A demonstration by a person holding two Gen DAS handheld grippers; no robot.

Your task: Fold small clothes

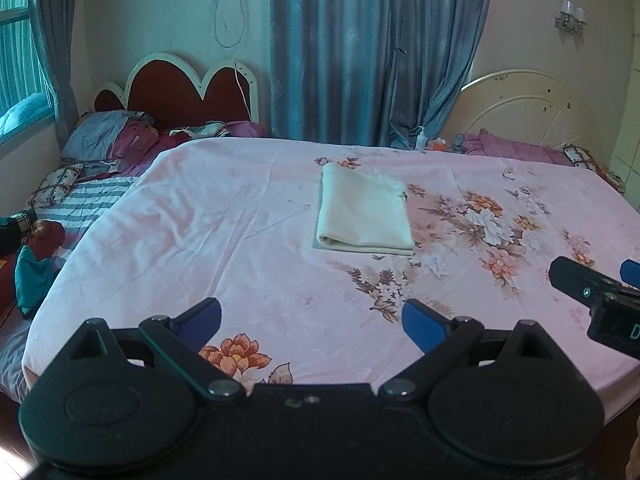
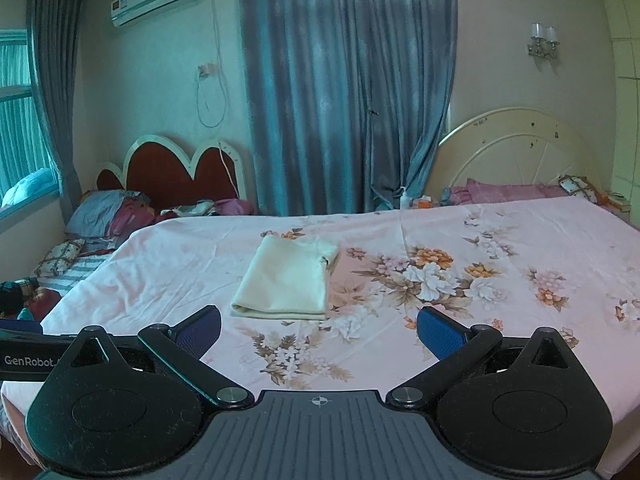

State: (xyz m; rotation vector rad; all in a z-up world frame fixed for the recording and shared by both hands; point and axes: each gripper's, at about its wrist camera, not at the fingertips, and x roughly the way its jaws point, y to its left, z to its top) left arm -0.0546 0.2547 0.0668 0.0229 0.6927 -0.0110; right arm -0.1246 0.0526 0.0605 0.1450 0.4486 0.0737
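Observation:
A cream folded garment (image 1: 364, 212) lies flat as a neat rectangle in the middle of the pink floral bedsheet (image 1: 240, 240). In the right wrist view the same garment (image 2: 288, 280) sits ahead and left of centre on the sheet (image 2: 500, 280). My left gripper (image 1: 312, 320) hovers open over the near part of the bed, empty, well short of the garment. My right gripper (image 2: 318, 330) is open and empty too, just short of the garment's near edge. Part of the right gripper's body (image 1: 596, 300) shows at the right edge of the left view.
A second bed with a red heart-shaped headboard (image 1: 180, 92) and piled bedding (image 1: 112, 140) stands at the left. Blue curtains (image 1: 360, 48) hang behind. Bottles (image 1: 422, 138) and pink pillows (image 1: 520, 148) sit by the cream headboard (image 1: 520, 100). Clothes (image 1: 28, 264) lie at the far left.

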